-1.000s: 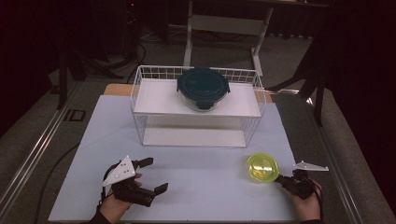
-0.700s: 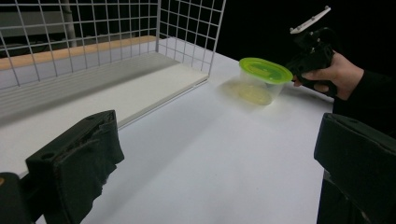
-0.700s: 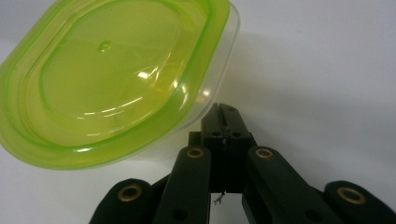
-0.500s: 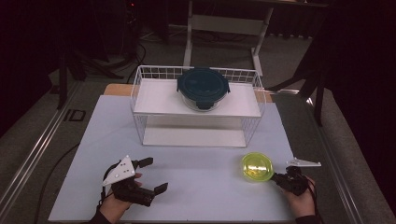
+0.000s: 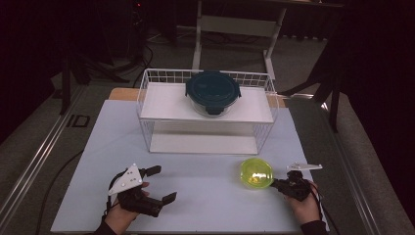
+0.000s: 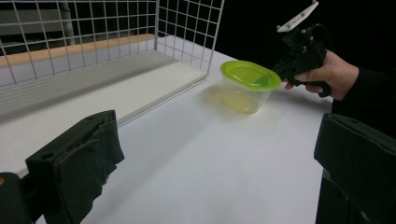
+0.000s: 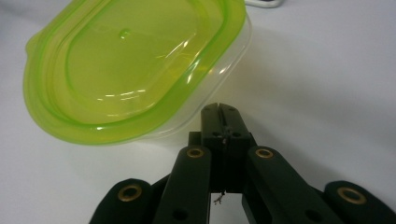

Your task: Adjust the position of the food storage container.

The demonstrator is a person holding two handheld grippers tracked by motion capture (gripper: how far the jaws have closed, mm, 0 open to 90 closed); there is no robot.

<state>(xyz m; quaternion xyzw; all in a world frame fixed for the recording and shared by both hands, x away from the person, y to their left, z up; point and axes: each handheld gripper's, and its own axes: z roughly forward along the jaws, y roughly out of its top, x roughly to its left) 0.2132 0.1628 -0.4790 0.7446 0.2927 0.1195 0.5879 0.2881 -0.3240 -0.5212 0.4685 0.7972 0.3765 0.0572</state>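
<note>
A clear tub with a yellow-green lid stands on the white table top, in front of the wire rack's right end. My right gripper lies low just right of it, shut, holding nothing. In the right gripper view the closed tips rest against the tub's clear wall under the lid. The left gripper view shows the tub with the right gripper at its far side. My left gripper rests at the near left, jaws wide open and empty.
A white wire rack stands at the back middle with a round glass container with a dark teal lid on its upper shelf. Its lower shelf is bare. The table's right edge runs close to my right hand.
My right gripper has slid left, and the green-lidded tub has moved left ahead of it. The left gripper has stayed where it was.
</note>
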